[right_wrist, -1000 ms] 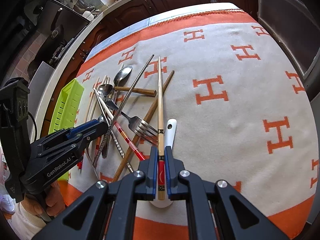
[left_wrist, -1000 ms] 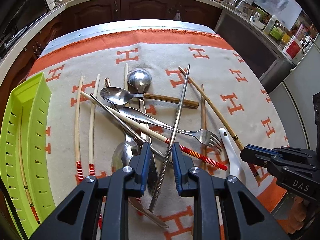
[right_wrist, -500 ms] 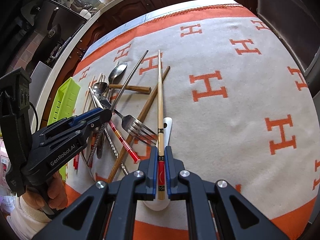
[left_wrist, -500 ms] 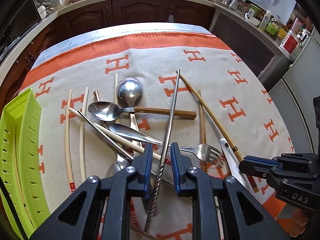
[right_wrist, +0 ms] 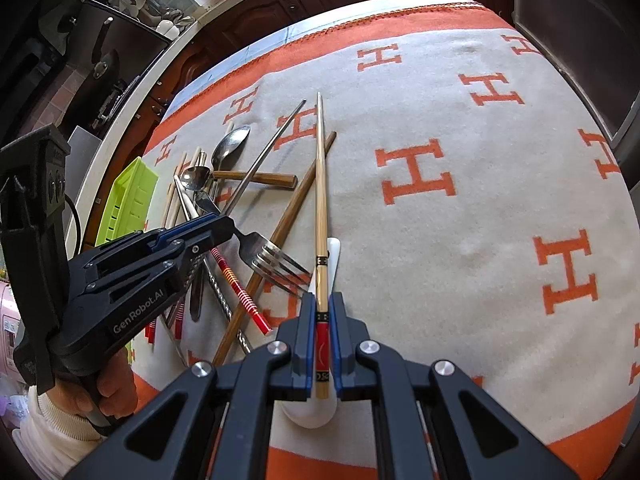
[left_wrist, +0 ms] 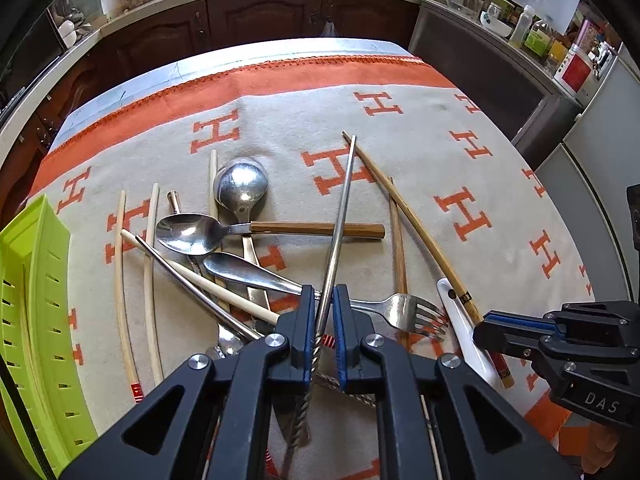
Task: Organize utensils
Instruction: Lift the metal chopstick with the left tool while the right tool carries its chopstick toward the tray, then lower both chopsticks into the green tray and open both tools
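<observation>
**Both grippers clamped on chopsticks over the utensil pile**

The left gripper (left_wrist: 321,322) is closed on a metal chopstick (left_wrist: 340,216) with a twisted end, which slants across the wooden-handled spoon (left_wrist: 256,230) and the fork (left_wrist: 404,310). The right gripper (right_wrist: 319,334) pinches a bamboo chopstick (right_wrist: 320,184) by its red band, above a white ceramic spoon (right_wrist: 314,414). The jumble lies on a cream and orange blanket (right_wrist: 460,120) patterned with H letters, a lime-green slotted tray (left_wrist: 28,300) at its left edge. Dark wooden kitchen cabinets (left_wrist: 260,20) and a cluttered counter ring the table. Both grippers tilt steeply downward; a hand (right_wrist: 108,388) in a cream sleeve holds the left one.
</observation>
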{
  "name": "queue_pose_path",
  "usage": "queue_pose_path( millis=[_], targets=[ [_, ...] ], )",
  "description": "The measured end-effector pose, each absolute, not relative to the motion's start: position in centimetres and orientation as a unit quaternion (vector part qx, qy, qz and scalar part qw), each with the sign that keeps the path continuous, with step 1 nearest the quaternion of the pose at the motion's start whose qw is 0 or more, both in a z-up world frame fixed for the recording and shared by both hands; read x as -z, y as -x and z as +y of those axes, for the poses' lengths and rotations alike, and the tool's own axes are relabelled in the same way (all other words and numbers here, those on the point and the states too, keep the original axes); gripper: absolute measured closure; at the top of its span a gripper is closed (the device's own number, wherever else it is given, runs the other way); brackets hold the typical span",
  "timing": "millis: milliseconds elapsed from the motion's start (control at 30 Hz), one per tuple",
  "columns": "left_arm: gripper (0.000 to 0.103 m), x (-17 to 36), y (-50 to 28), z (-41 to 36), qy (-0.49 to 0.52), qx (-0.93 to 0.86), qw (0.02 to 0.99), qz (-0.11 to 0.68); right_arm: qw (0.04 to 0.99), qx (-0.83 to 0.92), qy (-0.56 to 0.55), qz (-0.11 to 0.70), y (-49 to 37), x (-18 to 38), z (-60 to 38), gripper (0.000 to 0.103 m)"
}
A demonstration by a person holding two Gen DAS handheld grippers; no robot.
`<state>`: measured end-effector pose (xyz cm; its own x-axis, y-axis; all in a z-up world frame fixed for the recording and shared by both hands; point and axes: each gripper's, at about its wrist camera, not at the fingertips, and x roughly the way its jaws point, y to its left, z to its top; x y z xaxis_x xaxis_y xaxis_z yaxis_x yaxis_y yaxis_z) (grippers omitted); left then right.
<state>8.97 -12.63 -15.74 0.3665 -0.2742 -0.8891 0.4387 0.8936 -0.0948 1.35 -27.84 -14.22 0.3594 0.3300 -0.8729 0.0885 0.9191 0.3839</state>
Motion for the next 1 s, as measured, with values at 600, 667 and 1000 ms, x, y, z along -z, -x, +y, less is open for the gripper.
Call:
queue_pose_path(
  millis=[600, 667, 1000],
  targets=[
    [0.1, 10.9, -7.5, -7.2, 0.036, 0.189, 0.846, 0.497, 0.829, -0.081, -0.181, 0.522, -0.2, 11.4, -27.0, 0.097],
    [0.1, 9.7, -7.1, -6.0, 0.043, 0.177, 0.853, 0.489, 0.837, -0.08, -0.178, 0.51, 0.1, 10.7, -26.6, 0.097],
    [0.1, 6.4, -6.2, 4.5, 0.07, 0.077, 0.876, 0.471, 0.853, -0.109, -0.17, 0.482, 0.6, 7.3, -24.2, 0.097]
  ],
)
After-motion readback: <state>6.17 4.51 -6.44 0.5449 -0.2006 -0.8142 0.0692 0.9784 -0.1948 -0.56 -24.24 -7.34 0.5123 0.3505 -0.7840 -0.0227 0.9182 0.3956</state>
